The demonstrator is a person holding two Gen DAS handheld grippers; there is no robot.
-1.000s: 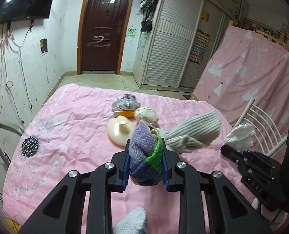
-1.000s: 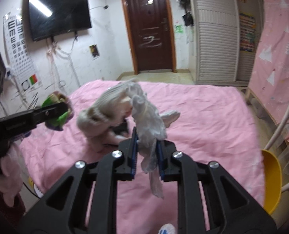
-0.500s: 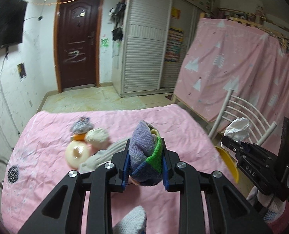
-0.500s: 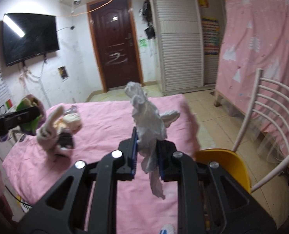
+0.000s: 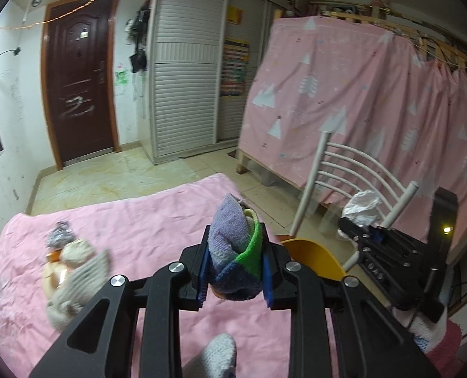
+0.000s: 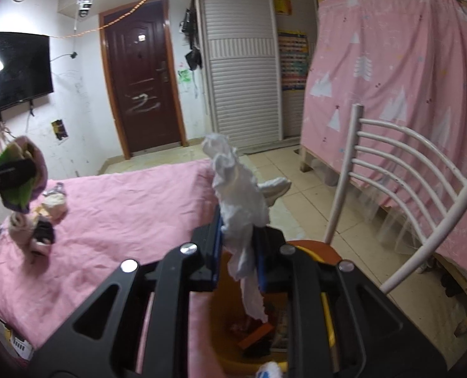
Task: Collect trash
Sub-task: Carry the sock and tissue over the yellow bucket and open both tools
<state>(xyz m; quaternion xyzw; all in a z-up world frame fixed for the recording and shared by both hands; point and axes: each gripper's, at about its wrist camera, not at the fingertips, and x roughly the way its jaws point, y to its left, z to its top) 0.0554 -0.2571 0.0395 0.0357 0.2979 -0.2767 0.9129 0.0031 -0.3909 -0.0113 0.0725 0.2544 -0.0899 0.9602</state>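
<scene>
Trash goes by size here: the pink bed point(image 6: 113, 208) ends at its near corner beside an orange bin point(image 6: 324, 315) holding dark scraps, with bare tiled floor point(image 6: 299, 201) beyond. Right claw point(image 6: 238, 252) pinches a white tissue point(image 6: 239, 195) above the bin; left claw point(image 5: 235, 267) pinches a knitted sock bundle point(image 5: 235, 252) over the bed's edge.

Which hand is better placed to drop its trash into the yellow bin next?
Right. The right tongs hold the white tissue directly over the open yellow bin; the left tongs, gripping the knitted bundle, are over the bed.
</scene>
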